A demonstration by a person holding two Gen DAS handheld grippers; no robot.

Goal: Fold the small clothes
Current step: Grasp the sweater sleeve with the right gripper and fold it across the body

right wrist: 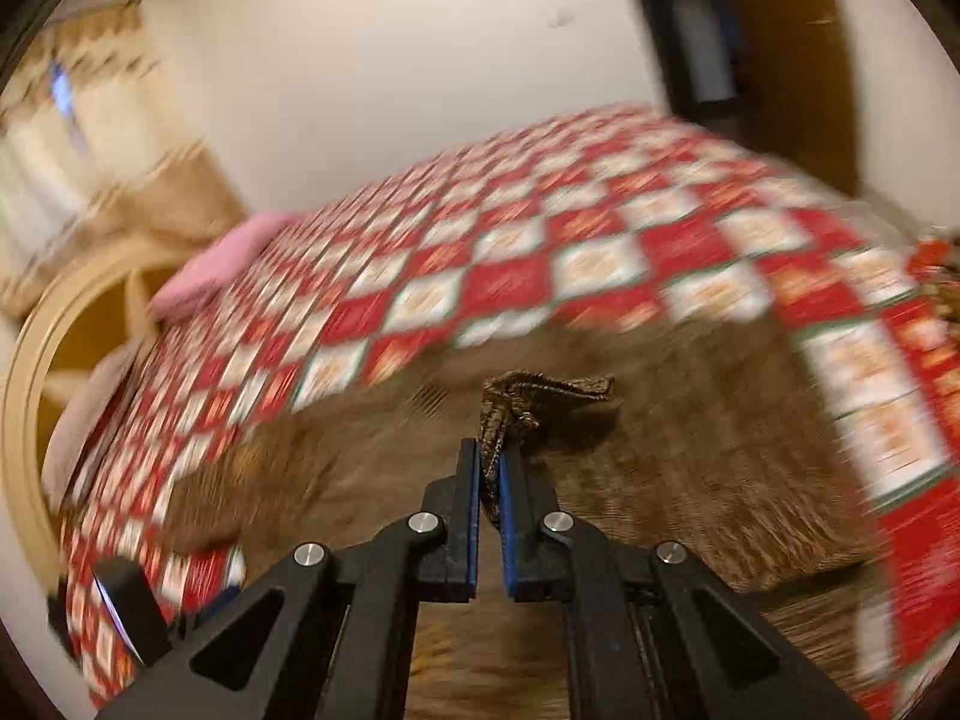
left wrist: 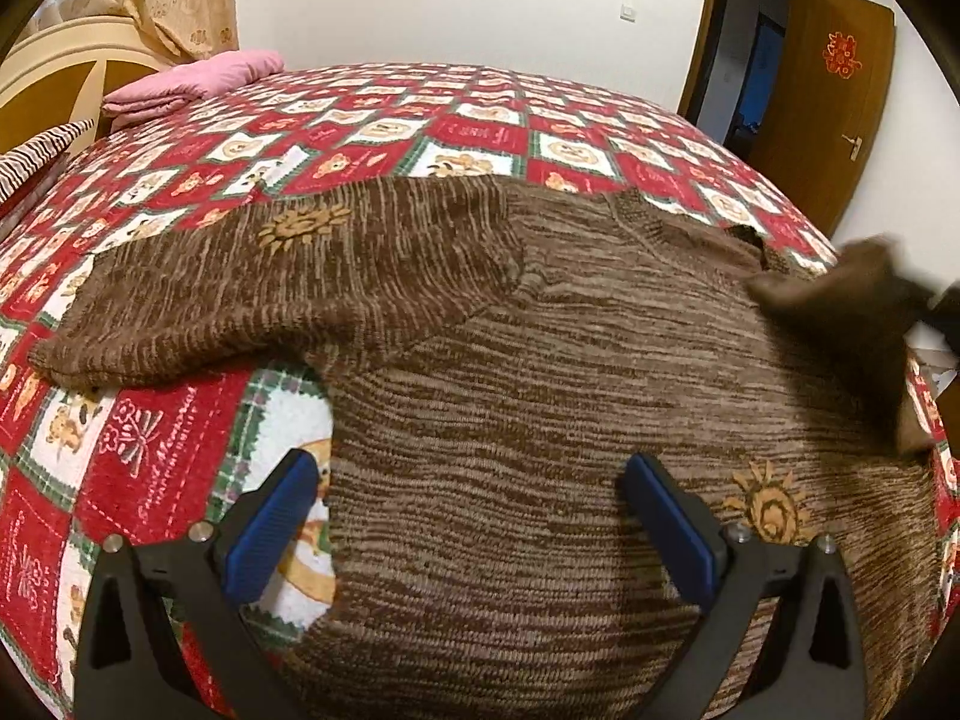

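Between the pressed-together blue pads of the right gripper [right wrist: 491, 468] sits a pinched sleeve end [right wrist: 540, 399] of the brown sweater [left wrist: 510, 420] (likely to fold it over), while the left gripper [left wrist: 474, 516] waits spread wide just above the sweater's body.

We see the sweater [left wrist: 540, 372], a coarse ribbed knit of marled brown and tan yarn, matt and rough, with a sun motif [left wrist: 765, 507] worked in paler yarn. It lies on the bed cover [left wrist: 156, 456], a soft napped cloth printed in red, white and green. The left claw [left wrist: 471, 516] shows matt black plastic arms, ridged blue rubbery pads [left wrist: 273, 525] and shiny metal pins. The right claw [right wrist: 489, 468] is built alike. The folded pink cloth [left wrist: 192, 81] looks smooth; the door [left wrist: 822, 102] is semi-gloss brown wood.
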